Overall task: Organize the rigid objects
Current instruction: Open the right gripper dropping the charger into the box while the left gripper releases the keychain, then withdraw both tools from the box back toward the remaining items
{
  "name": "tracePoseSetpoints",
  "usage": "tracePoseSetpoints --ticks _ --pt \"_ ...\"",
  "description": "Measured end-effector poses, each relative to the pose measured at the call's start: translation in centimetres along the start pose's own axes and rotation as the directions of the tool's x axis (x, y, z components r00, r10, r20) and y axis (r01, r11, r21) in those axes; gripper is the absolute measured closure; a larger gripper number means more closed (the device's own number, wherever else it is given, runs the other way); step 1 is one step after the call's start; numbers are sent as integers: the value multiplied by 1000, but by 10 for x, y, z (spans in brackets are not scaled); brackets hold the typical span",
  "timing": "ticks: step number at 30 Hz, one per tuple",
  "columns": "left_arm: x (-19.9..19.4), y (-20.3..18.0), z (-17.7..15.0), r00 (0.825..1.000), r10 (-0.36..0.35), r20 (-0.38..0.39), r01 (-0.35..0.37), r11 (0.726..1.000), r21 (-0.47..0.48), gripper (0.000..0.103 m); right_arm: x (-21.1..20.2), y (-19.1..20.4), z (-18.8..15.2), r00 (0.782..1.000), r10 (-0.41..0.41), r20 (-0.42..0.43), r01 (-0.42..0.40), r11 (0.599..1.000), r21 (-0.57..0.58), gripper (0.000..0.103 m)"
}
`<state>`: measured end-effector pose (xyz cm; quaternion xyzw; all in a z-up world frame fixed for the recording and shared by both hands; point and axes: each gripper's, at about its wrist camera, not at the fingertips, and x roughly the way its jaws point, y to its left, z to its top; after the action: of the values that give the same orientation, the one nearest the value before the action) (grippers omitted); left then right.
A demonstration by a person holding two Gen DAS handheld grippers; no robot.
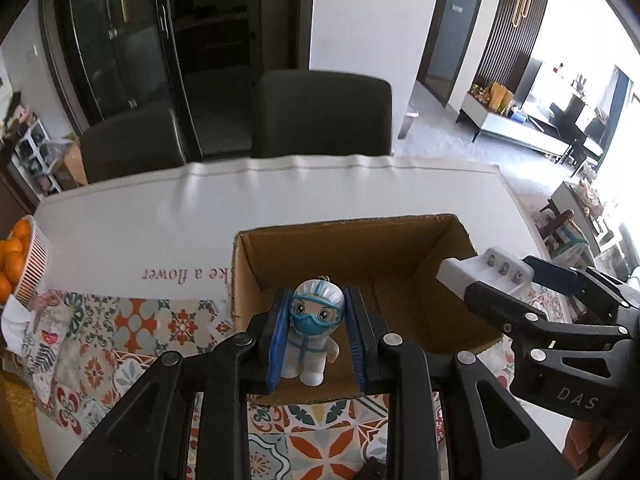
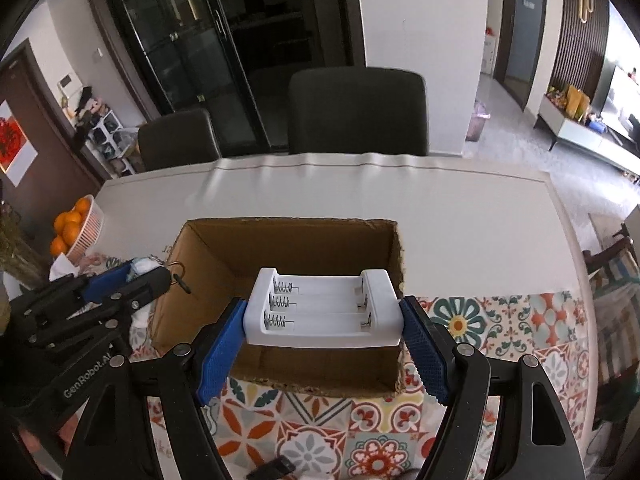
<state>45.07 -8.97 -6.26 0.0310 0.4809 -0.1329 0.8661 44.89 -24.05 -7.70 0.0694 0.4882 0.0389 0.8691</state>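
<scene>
An open cardboard box (image 1: 360, 244) (image 2: 224, 240) stands on the table. My left gripper (image 1: 318, 332) is shut on a small white figurine in a blue mask and goggles (image 1: 314, 332), held upright over the box's near left corner; the figurine's key ring (image 2: 178, 272) hangs over the box's left wall. My right gripper (image 2: 324, 320) is shut on a white plastic battery holder with three spring slots (image 2: 324, 308) (image 1: 486, 268), held level above the box's near right part.
The table has a white cover (image 1: 200, 208) and a patterned tile-print cloth (image 2: 320, 432). A white basket of oranges (image 1: 24, 264) (image 2: 76, 228) sits at the left edge. Two dark chairs (image 1: 324, 112) stand behind the table. A dark object (image 2: 272, 470) lies near the front edge.
</scene>
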Motion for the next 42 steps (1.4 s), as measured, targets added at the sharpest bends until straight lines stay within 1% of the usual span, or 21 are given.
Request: tracePoseSetpoints --ticks 2,4,6,8,10,15,16,18,20,22,27,30,33,38,42 --pt "3 1 2 1000 7 -5 -7 1000 -4 70 5 0 2 1000 -1 -7 1 1000 0 27" --pt "4 4 4 1000 26 0 -26 1000 -11 57 9 1 4 1000 8 -19 -8 1000 0 27" --pt "2 6 4 999 48 11 -48 999 -13 52 12 2 5 1000 10 -29 -10 1000 -4 26" --pt "-2 9 4 997 75 17 -75 997 -14 47 13 3 6 999 7 -34 -8 1000 -3 15" --pt "-6 10 3 995 100 27 -100 995 -10 40 11 4 6 1000 0 -29 0 1000 -5 12" --pt "-23 6 -7 987 151 60 -152 988 15 30 1 3 -3 999 -42 -14 42 999 -3 12" --pt "-27 4 -9 986 153 65 -155 988 19 26 -4 3 -6 999 -51 -6 51 999 -5 12" --pt "-33 1 -15 985 155 76 -157 987 25 22 -12 2 -11 998 -68 7 68 998 -6 12" --pt "-40 -3 -22 985 152 87 -155 987 34 20 -22 0 -18 996 -82 22 82 997 -8 12" --pt "-48 -7 -29 984 150 100 -155 987 38 14 -33 -1 -26 994 -100 37 100 995 -11 12" --pt "-68 -17 -49 982 135 131 -142 989 45 9 -62 -2 -48 990 -115 85 117 993 -19 11" --pt "-81 -23 -63 977 142 158 -151 988 42 7 -79 -4 -66 980 -158 122 160 987 -13 11" --pt "-93 -28 -80 971 151 183 -161 986 41 4 -91 -7 -81 972 -182 148 184 983 -6 11" --pt "-105 -41 -109 968 151 200 -164 985 49 4 -107 -16 -111 969 -192 153 190 981 26 11" --pt "-109 -46 -128 974 135 183 -144 989 39 4 -115 -22 -135 966 -207 155 203 978 41 11"
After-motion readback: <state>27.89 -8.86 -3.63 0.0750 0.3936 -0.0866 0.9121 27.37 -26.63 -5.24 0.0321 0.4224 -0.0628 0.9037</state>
